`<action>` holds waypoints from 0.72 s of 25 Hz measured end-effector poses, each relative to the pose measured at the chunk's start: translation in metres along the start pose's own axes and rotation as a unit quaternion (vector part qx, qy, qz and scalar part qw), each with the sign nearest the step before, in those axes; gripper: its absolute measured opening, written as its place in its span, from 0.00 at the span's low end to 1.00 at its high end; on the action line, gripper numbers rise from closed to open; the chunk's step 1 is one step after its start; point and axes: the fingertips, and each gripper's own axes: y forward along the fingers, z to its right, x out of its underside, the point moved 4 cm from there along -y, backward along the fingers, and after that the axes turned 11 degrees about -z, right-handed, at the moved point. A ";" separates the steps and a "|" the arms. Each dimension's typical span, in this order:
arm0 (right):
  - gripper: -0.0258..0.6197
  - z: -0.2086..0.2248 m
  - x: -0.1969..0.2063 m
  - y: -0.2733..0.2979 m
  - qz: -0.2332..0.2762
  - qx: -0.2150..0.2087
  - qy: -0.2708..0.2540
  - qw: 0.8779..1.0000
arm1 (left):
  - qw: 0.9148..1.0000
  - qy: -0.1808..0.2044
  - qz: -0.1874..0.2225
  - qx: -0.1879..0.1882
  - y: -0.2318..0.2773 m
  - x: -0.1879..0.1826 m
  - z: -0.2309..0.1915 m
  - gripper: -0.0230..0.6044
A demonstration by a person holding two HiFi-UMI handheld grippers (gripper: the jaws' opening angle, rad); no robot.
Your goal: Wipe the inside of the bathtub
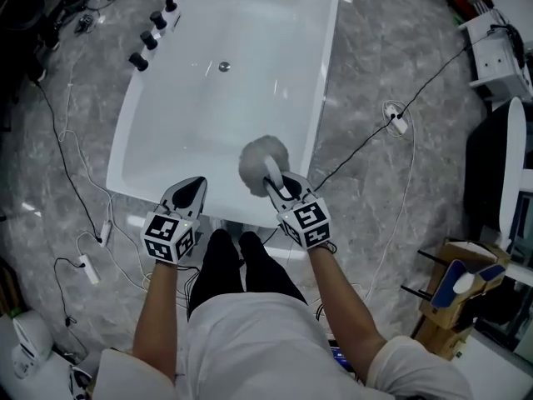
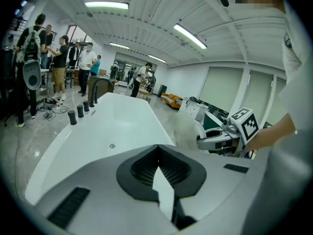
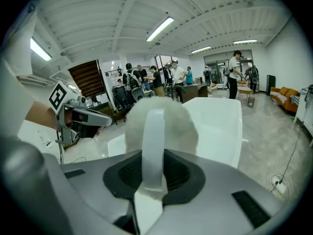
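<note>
The white bathtub [image 1: 325,73] runs away from me, its drain [image 1: 224,67] near the middle of the floor. My right gripper [image 1: 283,186] is shut on the white handle of a fluffy grey-white duster [image 1: 264,161], whose head hangs over the tub's near end, just inside the rim. The right gripper view shows that handle clamped between the pads, with the duster head [image 3: 181,126] in front of the bathtub [image 3: 220,121]. My left gripper [image 1: 194,185] is shut and holds nothing, hovering over the near rim left of the duster. In the left gripper view, the bathtub [image 2: 137,111] lies ahead.
Black knobs [image 1: 150,36] and a black faucet [image 2: 98,84] line the tub's left rim. Cables and a plug [image 1: 398,122] lie on the marble floor. A white cabinet [image 1: 500,57] and a wooden stand [image 1: 454,294] are at right. Several people [image 2: 61,62] stand beyond the tub.
</note>
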 end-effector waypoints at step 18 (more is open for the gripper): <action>0.18 -0.103 -0.014 -0.152 0.116 0.034 0.030 0.992 | 0.993 0.027 0.112 0.035 -0.157 0.011 0.080 0.05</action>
